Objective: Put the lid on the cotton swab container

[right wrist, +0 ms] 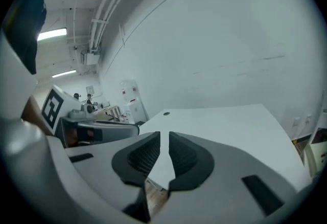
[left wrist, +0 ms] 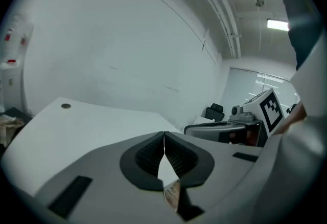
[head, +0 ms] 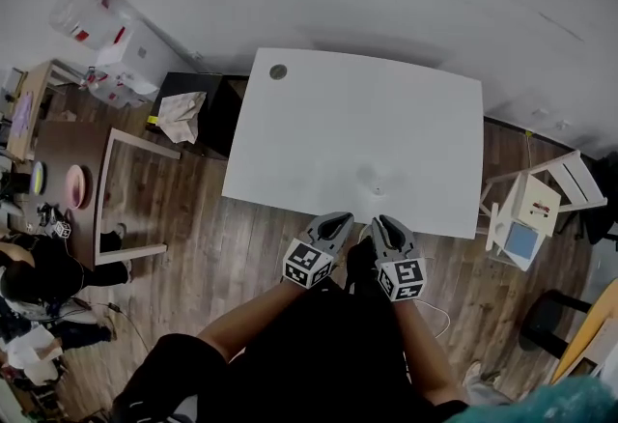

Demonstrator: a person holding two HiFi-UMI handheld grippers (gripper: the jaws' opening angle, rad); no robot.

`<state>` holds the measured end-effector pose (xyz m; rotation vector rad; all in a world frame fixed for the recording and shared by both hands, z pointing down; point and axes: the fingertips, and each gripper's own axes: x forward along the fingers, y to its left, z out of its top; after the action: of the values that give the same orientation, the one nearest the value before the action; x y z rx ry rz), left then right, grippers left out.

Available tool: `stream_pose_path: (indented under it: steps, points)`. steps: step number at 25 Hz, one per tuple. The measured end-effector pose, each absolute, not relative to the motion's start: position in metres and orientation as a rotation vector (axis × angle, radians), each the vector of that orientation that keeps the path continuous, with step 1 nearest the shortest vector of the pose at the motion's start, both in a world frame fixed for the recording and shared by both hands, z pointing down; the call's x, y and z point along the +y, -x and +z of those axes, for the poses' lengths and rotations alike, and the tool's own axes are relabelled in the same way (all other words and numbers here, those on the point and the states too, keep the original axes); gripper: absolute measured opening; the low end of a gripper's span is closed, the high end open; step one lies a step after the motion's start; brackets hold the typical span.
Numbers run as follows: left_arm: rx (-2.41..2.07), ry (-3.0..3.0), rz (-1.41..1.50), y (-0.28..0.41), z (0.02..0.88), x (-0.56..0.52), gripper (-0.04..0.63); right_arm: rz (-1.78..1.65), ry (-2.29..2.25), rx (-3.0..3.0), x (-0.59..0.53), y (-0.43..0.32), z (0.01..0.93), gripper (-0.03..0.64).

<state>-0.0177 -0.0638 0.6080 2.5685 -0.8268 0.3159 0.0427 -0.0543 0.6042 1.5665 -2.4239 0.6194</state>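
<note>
Both grippers held at the near table edge; swab container apart from them on the table top.

The left gripper point(head: 338, 220) is seen closed, its ribbed pads point(left wrist: 176, 155) met at the tips with nothing between them. The right gripper point(head: 383, 221) is seen with a narrow gap between its pads point(right wrist: 184, 155), and only bare table shows through it. Both are held side by side at the near edge of the white table point(head: 290, 122), tips pointed across it. The cotton swab container point(head: 377, 187) is made out only as a small, faint, clear thing standing on the table. It sits just beyond the right gripper's tips and near the left's, touched by neither. Whether its lid is on cannot be told. A round grommet point(head: 278, 71) is noted at the far left corner.
</note>
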Motion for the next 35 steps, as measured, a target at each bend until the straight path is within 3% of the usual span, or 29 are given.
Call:
stream_pose_path:
  steps: [4, 14, 35]
  points:
    - [-0.898, -2.582, 0.252, 0.05, 0.571, -0.041, 0.014, 0.57, -1.686, -2.401, -0.029, -0.015, 0.559, 0.04]
    - [-0.986, -2.665, 0.063, 0.092, 0.483, 0.014, 0.014, 0.328, -1.872, -2.384, 0.031, 0.042, 0.463, 0.038]
    - [-1.152, -2.836, 0.056, 0.093, 0.436, 0.03, 0.014, 0.12, -1.893, -2.307, 0.045, 0.066, 0.435, 0.034]
